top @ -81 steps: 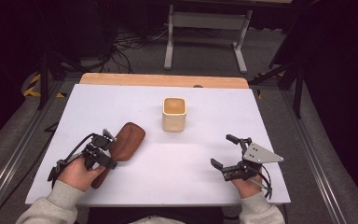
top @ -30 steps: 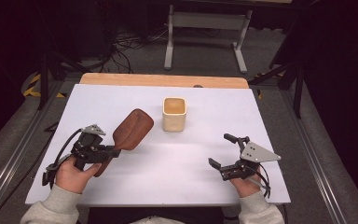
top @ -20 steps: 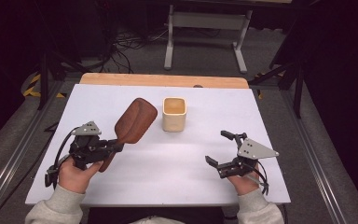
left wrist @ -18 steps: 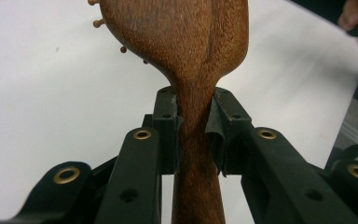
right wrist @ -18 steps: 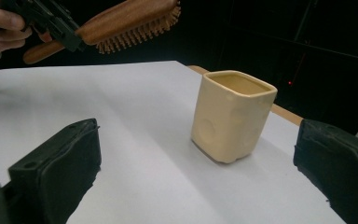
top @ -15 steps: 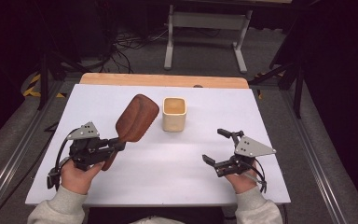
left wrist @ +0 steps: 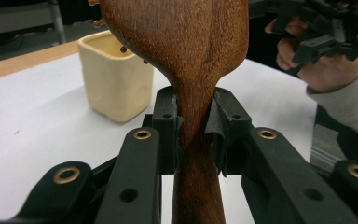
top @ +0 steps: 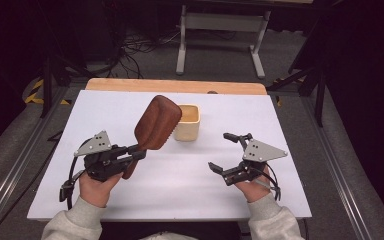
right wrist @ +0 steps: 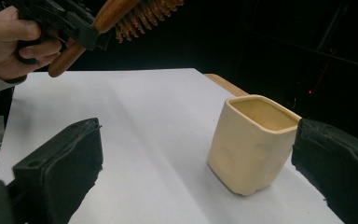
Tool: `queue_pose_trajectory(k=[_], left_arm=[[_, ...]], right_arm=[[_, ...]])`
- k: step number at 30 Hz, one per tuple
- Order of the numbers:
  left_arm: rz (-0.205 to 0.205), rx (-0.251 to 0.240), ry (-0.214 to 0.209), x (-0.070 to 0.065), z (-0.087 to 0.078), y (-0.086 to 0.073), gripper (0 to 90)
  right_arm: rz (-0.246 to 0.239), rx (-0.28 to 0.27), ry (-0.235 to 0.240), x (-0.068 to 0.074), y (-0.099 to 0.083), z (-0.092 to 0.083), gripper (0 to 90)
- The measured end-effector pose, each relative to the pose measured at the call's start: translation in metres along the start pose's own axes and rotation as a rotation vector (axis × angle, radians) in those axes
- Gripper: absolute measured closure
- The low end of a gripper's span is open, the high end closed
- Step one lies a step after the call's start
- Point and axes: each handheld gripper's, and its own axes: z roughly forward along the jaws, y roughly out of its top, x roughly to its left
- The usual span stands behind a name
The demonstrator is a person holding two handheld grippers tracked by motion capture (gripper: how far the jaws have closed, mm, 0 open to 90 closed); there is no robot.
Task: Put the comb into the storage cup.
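Left gripper (top: 130,156): raised off the white surface (top: 130,107); fingers clamped on the neck of the wooden brush (top: 156,122), head tilted up beside the cream cup (top: 189,121)
Right gripper (top: 227,152): held low near the cup; fingers spread apart

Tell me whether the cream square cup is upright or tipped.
Upright. The cream square cup stands on its base on the white table, open mouth facing up.

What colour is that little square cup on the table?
The cup is pale cream-yellow, inside and out; the right gripper view shows it best.
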Motion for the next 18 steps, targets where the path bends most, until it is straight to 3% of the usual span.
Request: queue_pose_trajectory(k=[9, 18], left_arm=[[0.069, -0.057, -0.005, -0.009, 0.021, 0.004, 74.2], [0.065, -0.044, -0.054, -0.014, 0.036, 0.000, 74.3]], right_arm=[[-0.015, 0.012, 0.034, 0.000, 0.013, 0.011, 2.3], [-0.016, 0.023, 0.073, 0.000, 0.023, 0.022, 2.3]])
